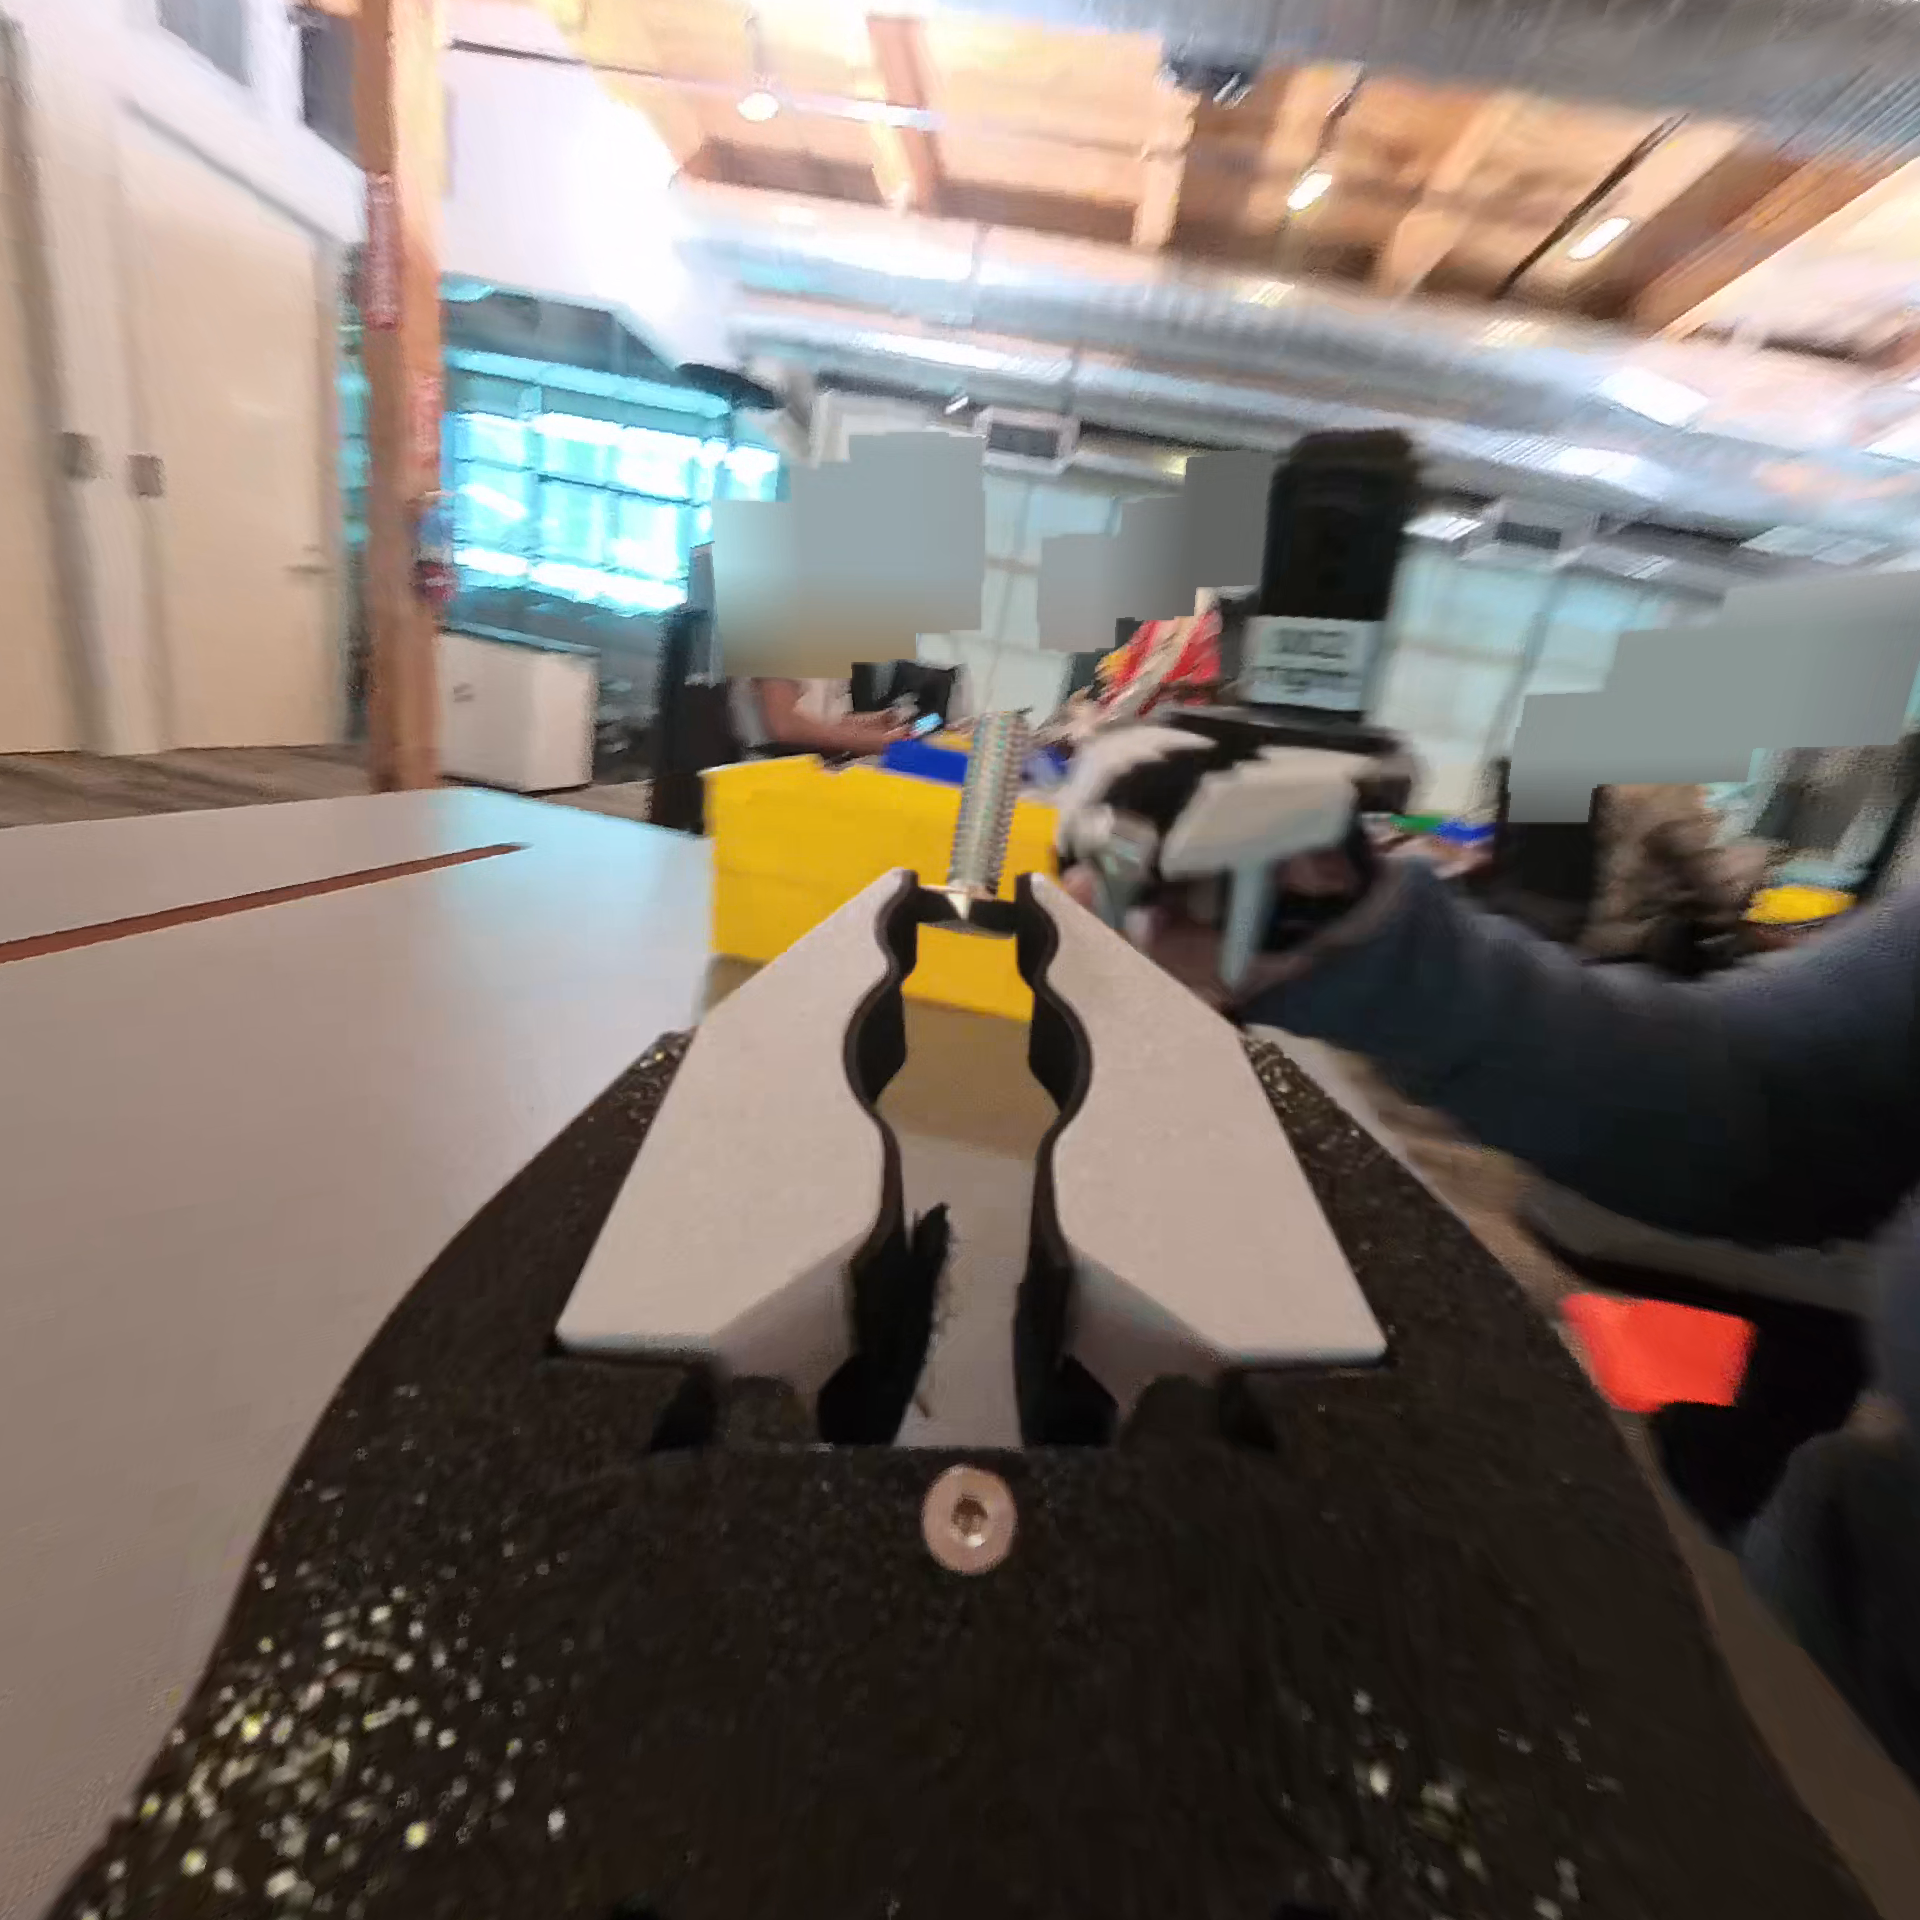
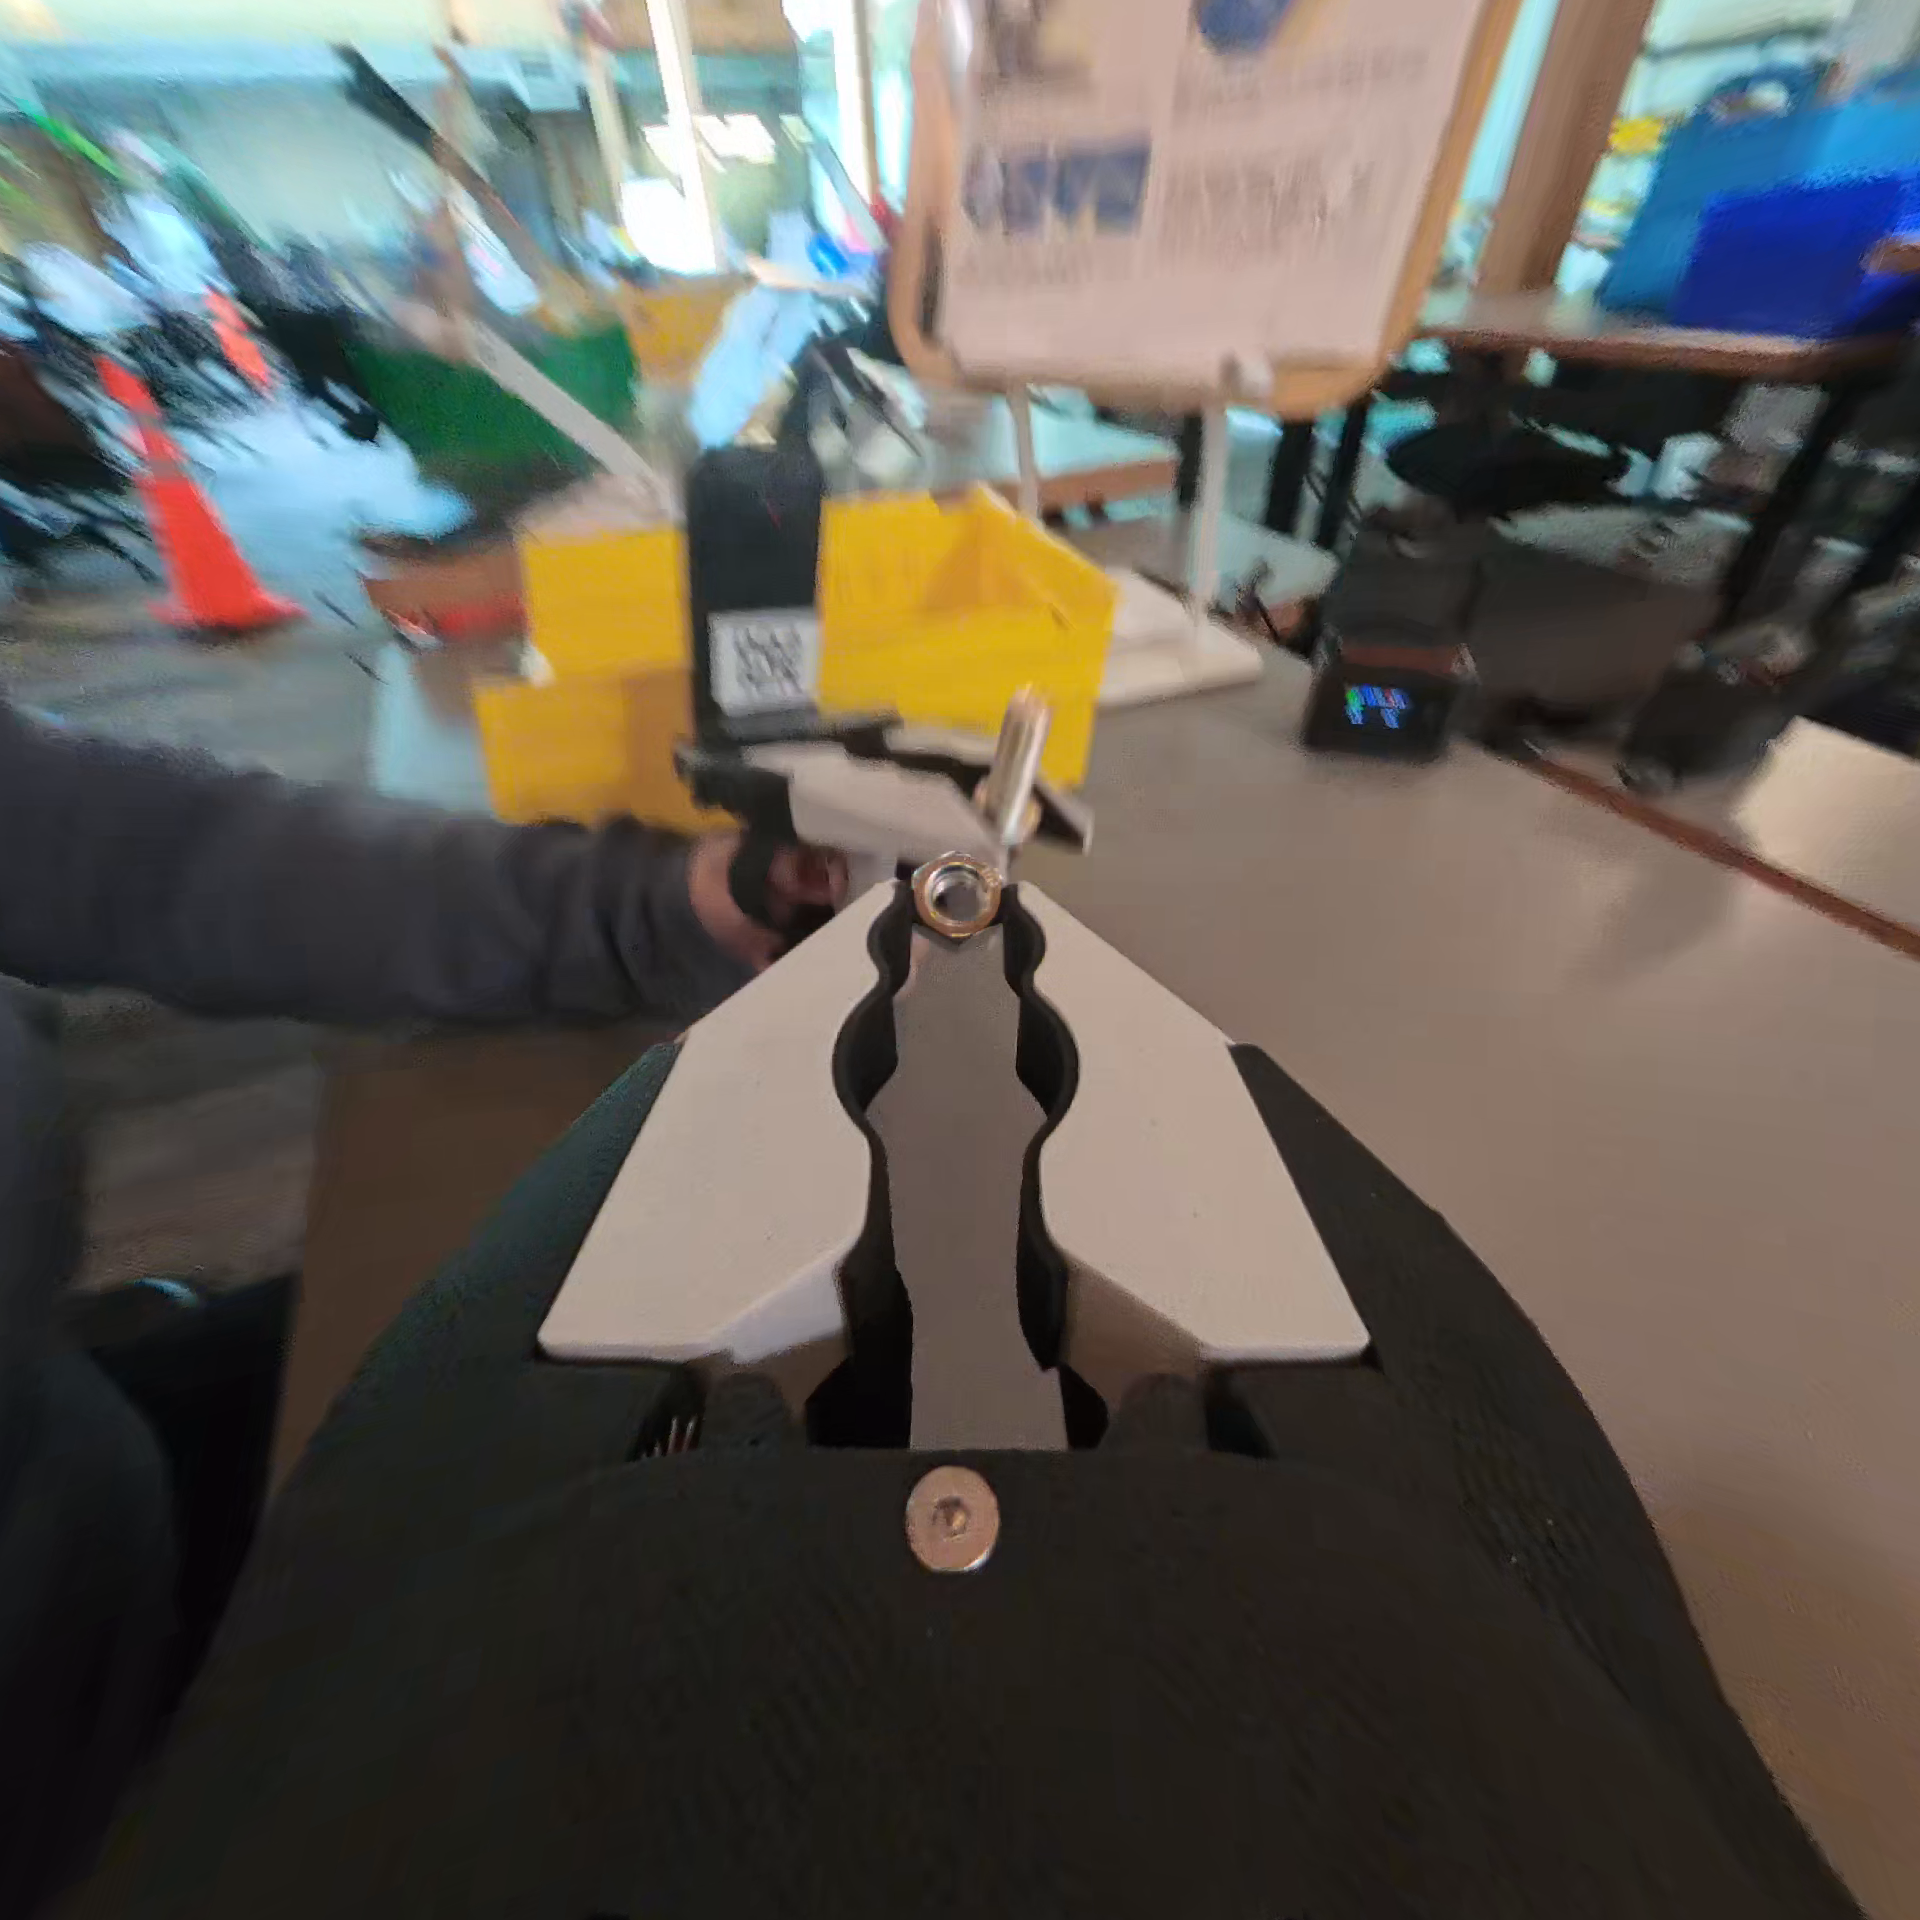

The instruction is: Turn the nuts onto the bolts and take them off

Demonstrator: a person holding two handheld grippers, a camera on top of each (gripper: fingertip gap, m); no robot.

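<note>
My left gripper point(image 1: 971, 902) is shut on the head of a silver bolt point(image 1: 987, 800), whose threaded shaft stands upright above the fingertips. My right gripper point(image 2: 956, 902) is shut on a silver hex nut point(image 2: 954, 896), its hole facing the camera. In the right wrist view the left gripper point(image 2: 1013, 821) shows just beyond the nut, holding the bolt point(image 2: 1016, 753) upright; nut and bolt are close but apart. In the left wrist view the right gripper point(image 1: 1117, 847) is to the right of the bolt, blurred, held by a hand in a dark sleeve point(image 1: 1558, 1039).
Both grippers are above a grey table point(image 1: 312, 1039) with a dark seam line point(image 1: 260, 899). Yellow bins point(image 1: 831, 852) stand on the table behind the bolt and show in the right wrist view point(image 2: 956, 613). A sign board on a white stand point(image 2: 1174, 177) is behind. Only a small space, under 4 cm, lies between the two pairs of fingers.
</note>
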